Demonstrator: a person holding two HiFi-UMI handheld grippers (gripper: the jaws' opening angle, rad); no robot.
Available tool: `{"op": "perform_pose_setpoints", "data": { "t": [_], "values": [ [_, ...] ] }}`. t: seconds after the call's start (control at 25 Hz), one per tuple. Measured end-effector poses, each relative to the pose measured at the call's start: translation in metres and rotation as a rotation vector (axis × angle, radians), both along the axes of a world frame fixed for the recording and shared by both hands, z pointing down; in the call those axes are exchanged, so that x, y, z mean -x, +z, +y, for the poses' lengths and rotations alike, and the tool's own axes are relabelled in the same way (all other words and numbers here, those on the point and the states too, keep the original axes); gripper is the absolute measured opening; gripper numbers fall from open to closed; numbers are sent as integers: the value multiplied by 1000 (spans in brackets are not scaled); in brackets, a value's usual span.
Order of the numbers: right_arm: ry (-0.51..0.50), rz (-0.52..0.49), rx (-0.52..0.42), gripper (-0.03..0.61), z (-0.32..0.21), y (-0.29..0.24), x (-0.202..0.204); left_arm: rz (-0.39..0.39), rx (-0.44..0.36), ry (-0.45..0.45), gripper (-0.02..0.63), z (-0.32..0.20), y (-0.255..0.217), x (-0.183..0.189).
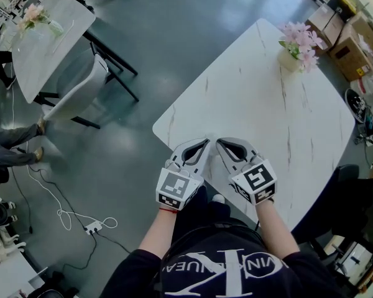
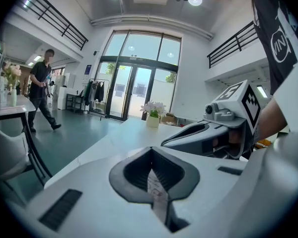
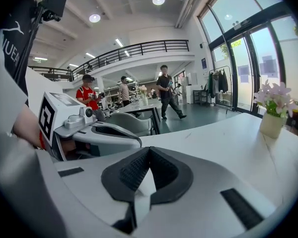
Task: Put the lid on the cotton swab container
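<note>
No cotton swab container or lid shows in any view. In the head view my left gripper [image 1: 201, 144] and right gripper [image 1: 224, 143] rest side by side at the near corner of the white marble table [image 1: 267, 110], tips pointing away from me. Both are shut with nothing between the jaws. The left gripper view shows its own closed jaws [image 2: 151, 152] and the right gripper [image 2: 208, 133] alongside. In the right gripper view, closed jaws [image 3: 148, 155] fill the foreground, with the left gripper [image 3: 97, 130] to the left.
A small vase of pink flowers [image 1: 296, 51] stands at the table's far right. A second marble table [image 1: 46, 36] and a chair [image 1: 74, 95] stand to the left, cables [image 1: 68, 219] lie on the floor, and cardboard boxes [image 1: 348, 42] sit at far right. A person [image 2: 41, 90] walks beyond.
</note>
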State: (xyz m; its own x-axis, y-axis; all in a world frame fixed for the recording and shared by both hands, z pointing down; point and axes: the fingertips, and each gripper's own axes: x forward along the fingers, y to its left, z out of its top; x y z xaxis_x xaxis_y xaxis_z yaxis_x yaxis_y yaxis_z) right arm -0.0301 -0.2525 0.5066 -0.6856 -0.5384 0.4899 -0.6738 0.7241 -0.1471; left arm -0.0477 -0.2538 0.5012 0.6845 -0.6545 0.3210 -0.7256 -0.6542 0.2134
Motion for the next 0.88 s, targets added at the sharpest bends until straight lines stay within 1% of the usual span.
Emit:
{"op": "perform_pose_setpoints", "data": {
  "t": [0.2, 0.52, 0.88],
  "values": [
    [17, -49, -25, 3, -3, -13, 2, 12, -19, -17, 5, -3, -8, 1],
    [22, -69, -77, 3, 3, -35, -3, 41, -58, -60, 5, 0, -33, 5],
    [19, -105, -115, 3, 23, -61, -10, 47, -99, -92, 5, 20, -60, 2]
  ]
}}
